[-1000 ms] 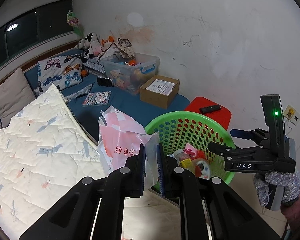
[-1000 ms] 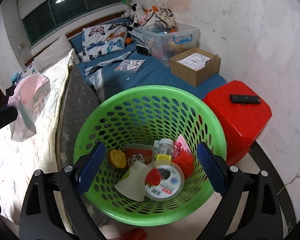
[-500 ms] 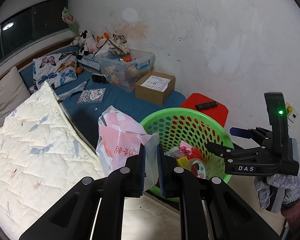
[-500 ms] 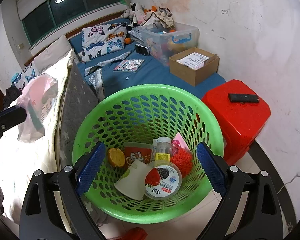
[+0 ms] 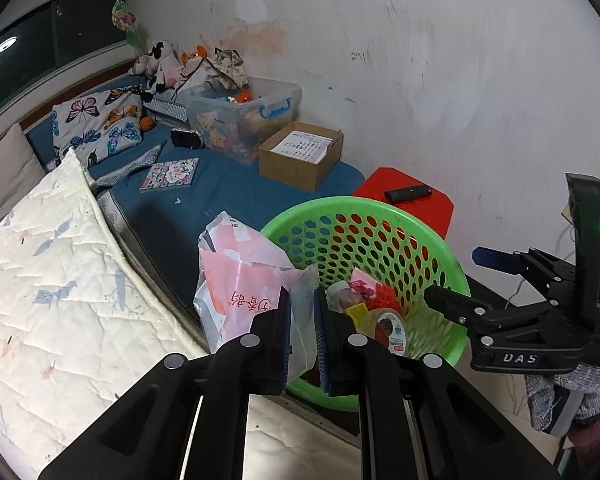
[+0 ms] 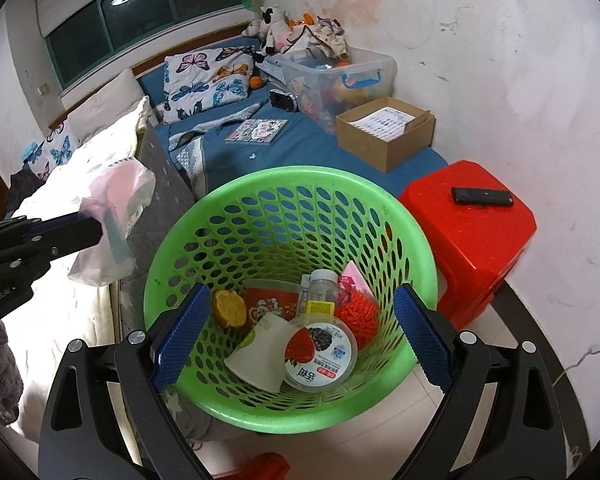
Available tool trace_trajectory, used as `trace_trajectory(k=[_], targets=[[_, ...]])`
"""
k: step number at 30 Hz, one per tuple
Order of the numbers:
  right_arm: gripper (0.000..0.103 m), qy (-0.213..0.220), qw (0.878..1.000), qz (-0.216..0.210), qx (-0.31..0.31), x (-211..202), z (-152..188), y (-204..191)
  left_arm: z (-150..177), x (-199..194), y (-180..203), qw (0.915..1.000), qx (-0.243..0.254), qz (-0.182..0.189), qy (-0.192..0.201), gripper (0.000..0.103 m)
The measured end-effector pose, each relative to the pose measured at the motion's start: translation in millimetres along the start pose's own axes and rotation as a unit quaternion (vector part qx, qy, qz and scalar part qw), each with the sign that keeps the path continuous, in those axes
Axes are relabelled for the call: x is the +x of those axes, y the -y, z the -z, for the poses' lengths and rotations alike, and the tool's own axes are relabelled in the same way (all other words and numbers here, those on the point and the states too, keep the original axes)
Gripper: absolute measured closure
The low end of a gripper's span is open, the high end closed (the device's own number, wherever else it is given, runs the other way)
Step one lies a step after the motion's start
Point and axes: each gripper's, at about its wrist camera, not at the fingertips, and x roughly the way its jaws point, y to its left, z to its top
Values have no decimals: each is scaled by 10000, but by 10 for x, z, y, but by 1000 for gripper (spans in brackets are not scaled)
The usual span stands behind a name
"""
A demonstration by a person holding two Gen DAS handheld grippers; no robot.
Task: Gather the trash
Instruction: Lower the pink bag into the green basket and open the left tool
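Observation:
A crumpled pink and white plastic bag (image 5: 244,280) hangs from my left gripper (image 5: 302,334), which is shut on its clear edge, just left of the green basket's rim. In the right wrist view the same bag (image 6: 114,220) shows at the left, held by the left gripper (image 6: 100,234) over the bed's edge. The green perforated basket (image 6: 384,200) holds a yoghurt tub, a paper cup, a small bottle, a bread piece and red wrappers. My right gripper (image 6: 300,332) stands open above the basket's near side with nothing between its fingers; the left wrist view shows it (image 5: 460,280) at the right.
A red stool (image 6: 472,232) with a black remote (image 6: 482,197) stands right of the basket by the wall. On the blue bed (image 5: 236,196) lie a cardboard box (image 5: 300,156), a clear toy bin (image 5: 244,116), a book and pillows. A white quilt (image 5: 52,280) covers the left.
My left gripper has carried the bag toward the basket and a little lower; the basket looms larger in its view. The right gripper has stayed where it was, open.

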Motion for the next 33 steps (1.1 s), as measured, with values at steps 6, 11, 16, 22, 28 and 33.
trace_trajectory(k=[6,11,16,22,28,33], targets=[[11,-4,10000,1,69,-20,41,48,-15,99,45,10000,-9,-1,-81,85],[11,-38,9999,11,102,-12,67,74,-4,150,89,9999,21,21,-125,81],[11,-43,9999,8,142,-10,67,100,-3,186,100,9999,3,29,-145,77],[11,-32,9999,-20,132,-16,64,92,37,163,65,9999,-55,-23,-127,67],[11,-20,9999,-52,108,-31,65,54,64,57,4,9999,-122,-46,-32,56],[11,-15,9999,-79,77,-55,66,-11,96,-54,-59,9998,-174,-113,61,45]])
